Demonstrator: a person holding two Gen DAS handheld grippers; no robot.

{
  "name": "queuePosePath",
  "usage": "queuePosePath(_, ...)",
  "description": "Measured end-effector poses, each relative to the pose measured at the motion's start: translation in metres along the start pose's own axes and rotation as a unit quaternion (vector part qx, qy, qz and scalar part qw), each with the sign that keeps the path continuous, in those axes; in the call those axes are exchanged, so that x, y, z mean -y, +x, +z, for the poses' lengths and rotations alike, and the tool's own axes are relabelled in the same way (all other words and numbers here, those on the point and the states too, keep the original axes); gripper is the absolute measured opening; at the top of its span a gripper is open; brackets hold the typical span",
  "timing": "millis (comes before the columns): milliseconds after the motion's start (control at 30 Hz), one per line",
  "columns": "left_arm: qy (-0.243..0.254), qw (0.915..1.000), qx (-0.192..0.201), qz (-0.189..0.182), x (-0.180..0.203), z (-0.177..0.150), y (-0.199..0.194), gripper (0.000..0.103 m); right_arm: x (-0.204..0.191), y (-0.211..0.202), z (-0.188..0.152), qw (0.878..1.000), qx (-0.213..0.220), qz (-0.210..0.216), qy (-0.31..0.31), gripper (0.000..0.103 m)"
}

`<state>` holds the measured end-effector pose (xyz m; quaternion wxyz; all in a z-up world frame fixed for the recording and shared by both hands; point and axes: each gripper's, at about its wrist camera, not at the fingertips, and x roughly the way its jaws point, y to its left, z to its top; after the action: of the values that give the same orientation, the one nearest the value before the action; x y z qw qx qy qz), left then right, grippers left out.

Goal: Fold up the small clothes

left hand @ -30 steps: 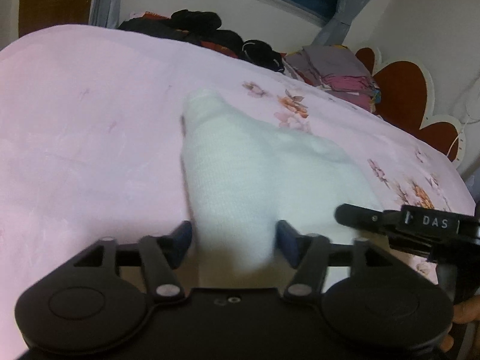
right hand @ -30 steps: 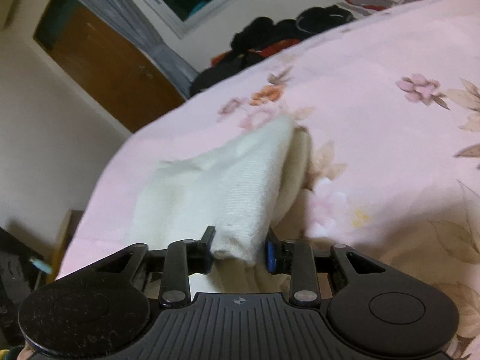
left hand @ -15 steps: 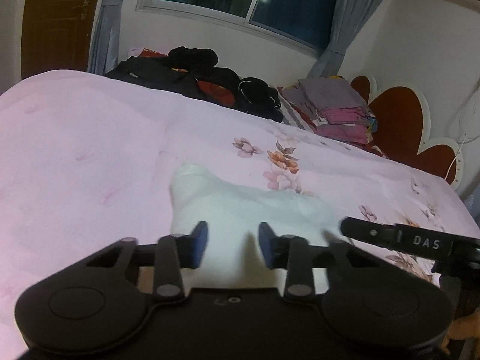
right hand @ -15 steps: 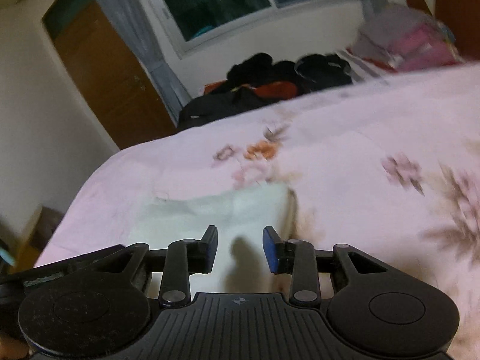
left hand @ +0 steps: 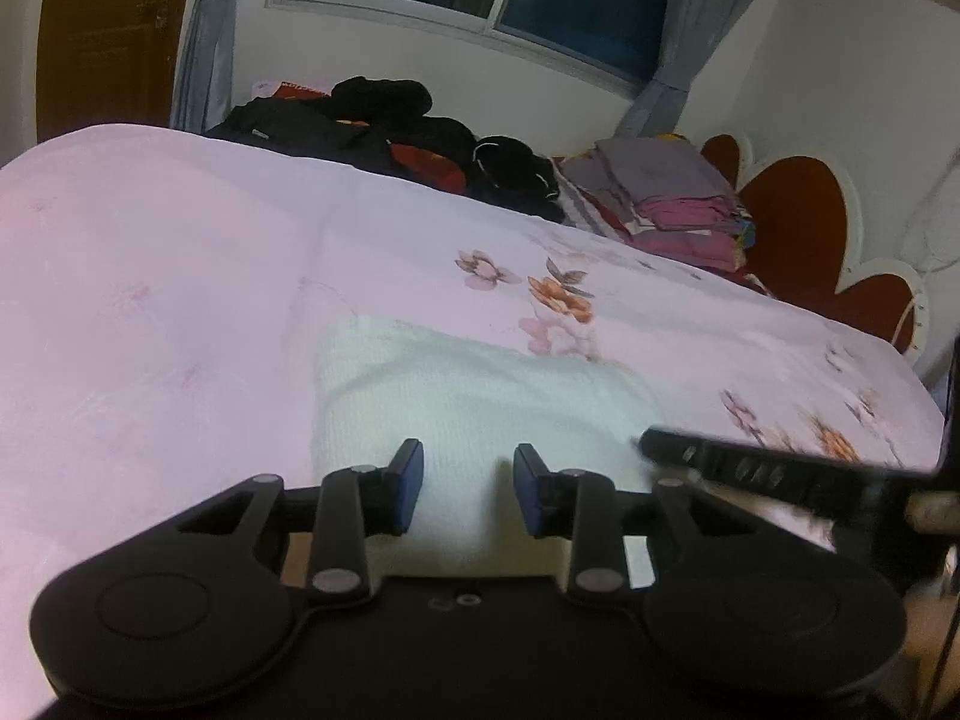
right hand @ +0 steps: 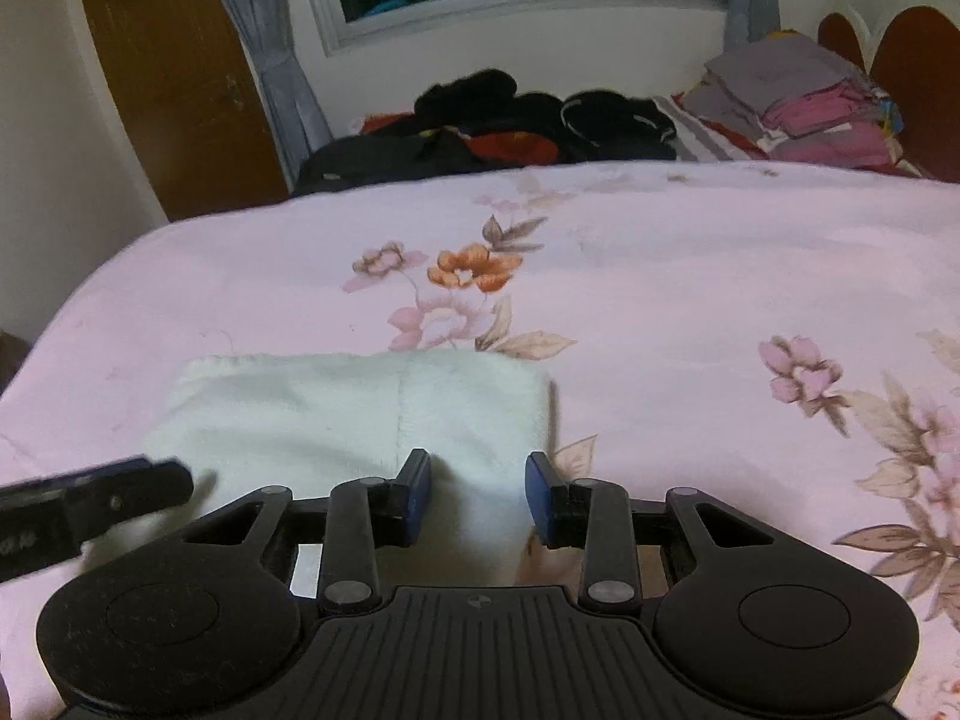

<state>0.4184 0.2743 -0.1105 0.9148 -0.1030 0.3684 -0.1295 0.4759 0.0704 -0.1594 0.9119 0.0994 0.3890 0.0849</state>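
**Desk:** What is in hand on the pink floral bedspread (right hand: 690, 276)?

**Photographer:** A small white knitted garment (right hand: 336, 402) lies flat near the front edge of the bed, doubled into a tidy rectangle with a seam down its middle. The left gripper (left hand: 465, 489) hovers over its near edge, blue pads (left hand: 408, 486) parted, cloth showing in the gap below but nothing pinched. The right gripper (right hand: 477, 495) hangs over the garment's right near corner, jaws likewise apart and gripping nothing.

**Desk:** Which step, by your reading?

**Photographer:** One fold looks laid down and both tools are free of the cloth. Either a further fold follows or the piece is done.

**Desk:** And the next move?

**Photographer:** For another fold, both grippers would need to drop to one edge, pinch only the top layers, and carry them across evenly. Otherwise, the folded stack (right hand: 804, 102) by the headboard (left hand: 798, 228) looks a likely destination; the dark pile (left hand: 384, 132) beyond appears unsorted.
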Motion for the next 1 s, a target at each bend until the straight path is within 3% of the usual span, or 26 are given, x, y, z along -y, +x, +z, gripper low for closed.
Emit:
queuePosePath(167, 0.022, 0.9997, 0.006, 0.012, -0.002, -0.033, -0.037, 0.032, -0.014, -0.050, -0.021, 0.999, 0.014, 0.042, -0.022, 0.034)
queuePosePath(367, 0.035, 0.9991, -0.024, 0.004, 0.000, -0.068, -0.054, 0.032, -0.024, -0.084, -0.069, 0.998, -0.008, 0.059, -0.018, 0.034)
queuePosePath(500, 0.046, 0.9983, -0.036, 0.002, 0.001, -0.083, -0.058, 0.033, -0.021, -0.090, -0.099, 0.998, -0.039, 0.047, -0.026, 0.034)
queuePosePath(633, 0.040, 0.9982, -0.044, 0.000, 0.000, -0.088, -0.064, 0.033, -0.016, -0.097, -0.115, 0.999, -0.041, 0.025, -0.026, 0.034)
queuePosePath(867, 0.018, 0.9979, -0.062, -0.001, -0.007, -0.099, -0.073, 0.043, -0.014, -0.104, -0.128, 0.998, -0.055, 0.036, -0.016, 0.034)
queuePosePath(933, 0.007, 0.9978, -0.066, 0.000, -0.010, -0.099, -0.074, 0.053, -0.014, -0.103, -0.128, 0.997, -0.060, 0.040, -0.017, 0.021)
queuePosePath(1000, -0.004, 0.9974, -0.072, 0.003, -0.012, -0.101, -0.073, 0.059, -0.011, -0.100, -0.128, 0.997, -0.067, 0.045, -0.008, 0.021)
